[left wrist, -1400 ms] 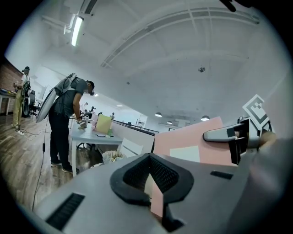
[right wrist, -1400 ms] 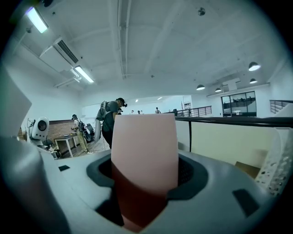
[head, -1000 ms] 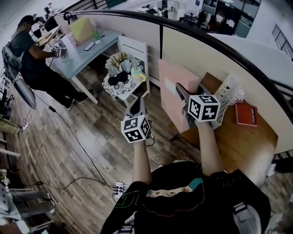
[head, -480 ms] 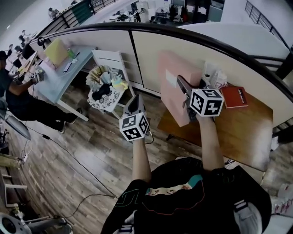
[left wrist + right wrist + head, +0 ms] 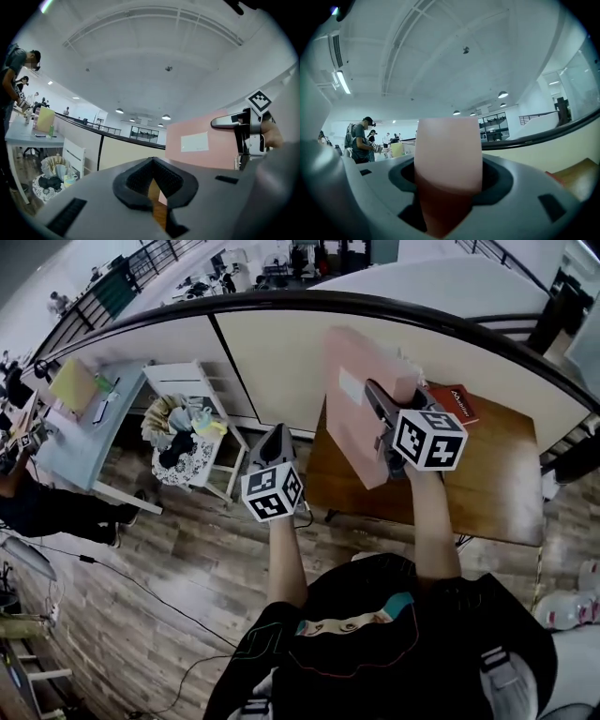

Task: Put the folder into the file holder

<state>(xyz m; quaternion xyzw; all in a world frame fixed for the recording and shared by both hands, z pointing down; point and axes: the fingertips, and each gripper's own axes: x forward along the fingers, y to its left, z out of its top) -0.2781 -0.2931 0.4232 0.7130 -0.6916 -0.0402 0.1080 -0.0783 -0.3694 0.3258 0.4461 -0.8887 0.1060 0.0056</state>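
The right hand-held gripper (image 5: 374,401) clamps the flat pink folder (image 5: 354,432), white label (image 5: 350,387) showing.

An open-plan office: curved partition (image 5: 272,352), blue desk (image 5: 66,442), distant workstations (image 5: 272,268).

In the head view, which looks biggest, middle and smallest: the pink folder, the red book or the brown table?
1. brown table, biggest.
2. pink folder. It is held up nearer the camera, so it may look bigger than it really is.
3. red book, clearly smallest.
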